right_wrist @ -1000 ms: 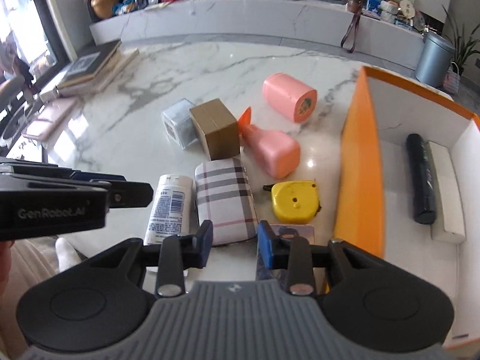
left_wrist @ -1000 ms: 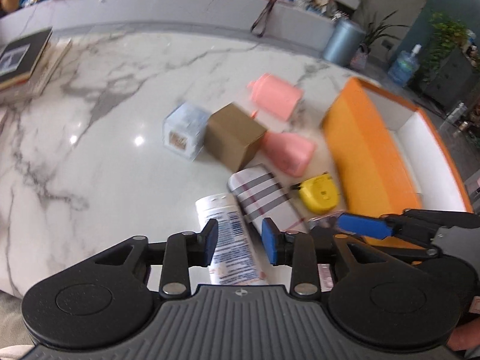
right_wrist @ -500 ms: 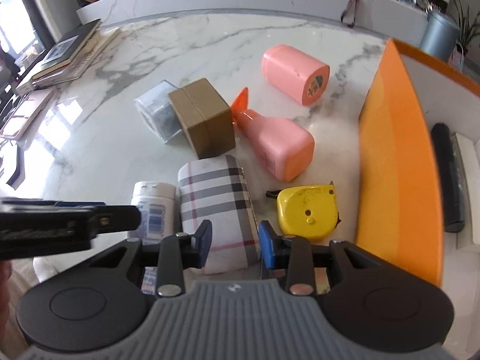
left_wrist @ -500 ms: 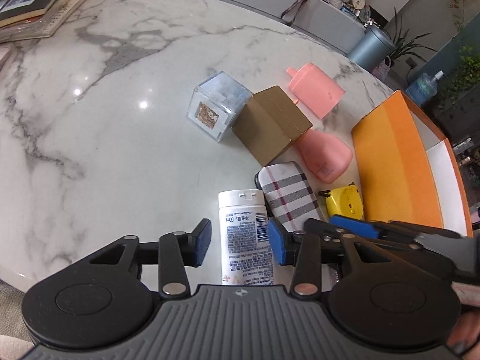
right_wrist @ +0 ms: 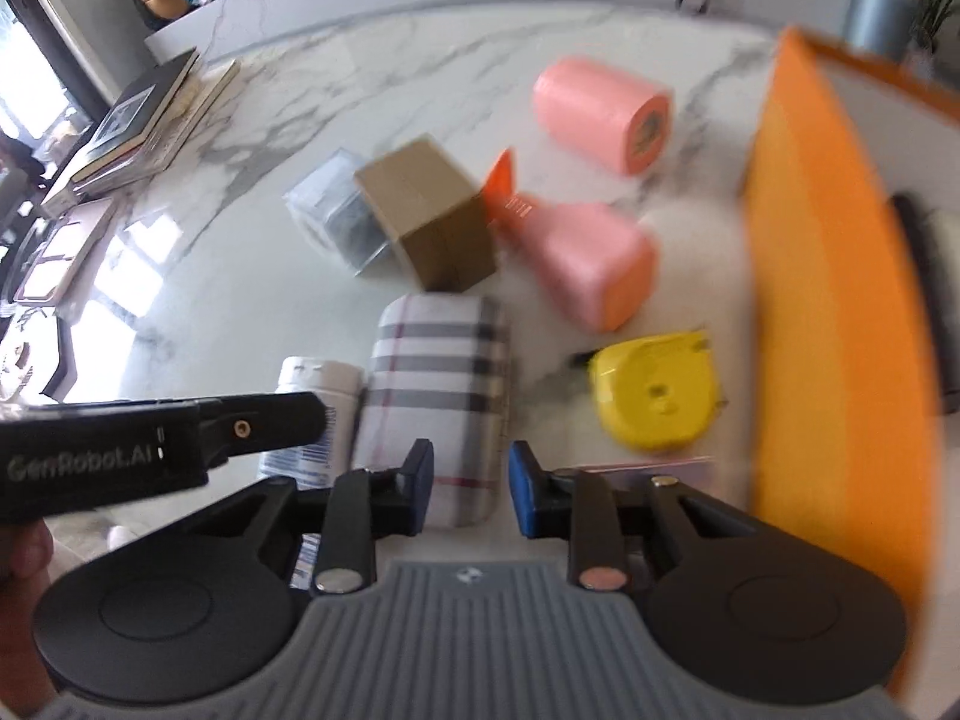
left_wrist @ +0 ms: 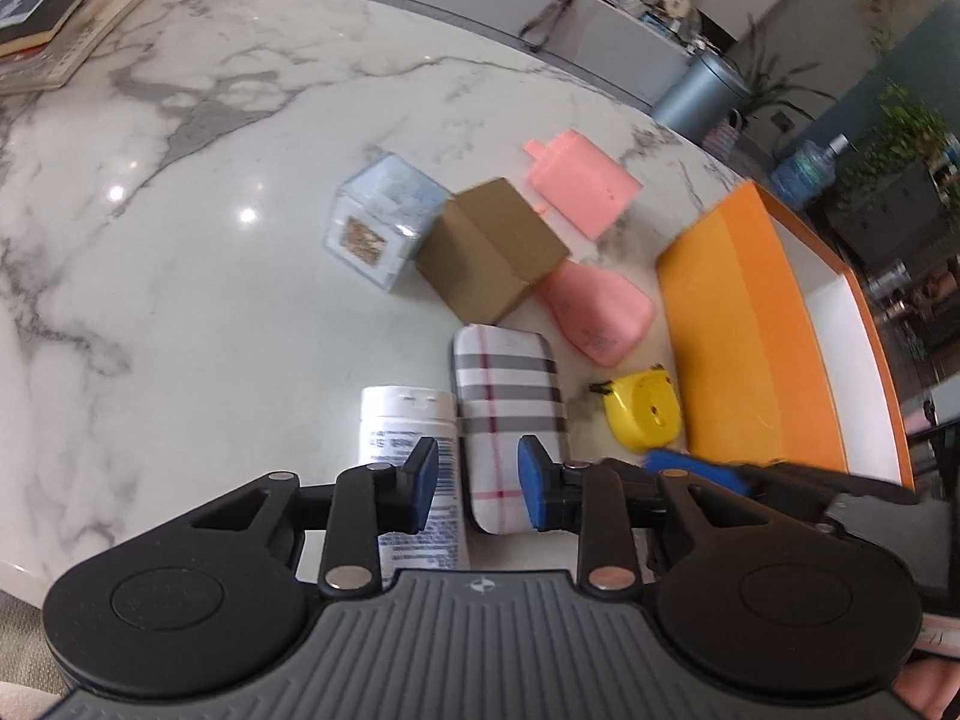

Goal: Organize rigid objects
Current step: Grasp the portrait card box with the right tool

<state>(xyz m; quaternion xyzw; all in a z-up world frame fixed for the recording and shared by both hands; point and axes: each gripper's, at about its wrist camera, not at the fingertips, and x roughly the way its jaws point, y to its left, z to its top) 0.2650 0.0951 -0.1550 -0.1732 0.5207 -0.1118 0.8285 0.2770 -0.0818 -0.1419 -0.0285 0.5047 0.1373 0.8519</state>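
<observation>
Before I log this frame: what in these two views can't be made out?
- White bottle: lower end hidden behind the left gripper in the left view.
- Orange box: contents smeared by motion blur in the right view.
- Flat pink item below the tape measure: mostly covered by the right gripper.

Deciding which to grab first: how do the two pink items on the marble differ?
The nearer pink bottle tapers to an orange cap pointing at the cardboard box; the farther pink container looks more even in width, with a short stub at its far end in the left view. The nearer one lies by the yellow tape measure. Both lie on their sides.
</observation>
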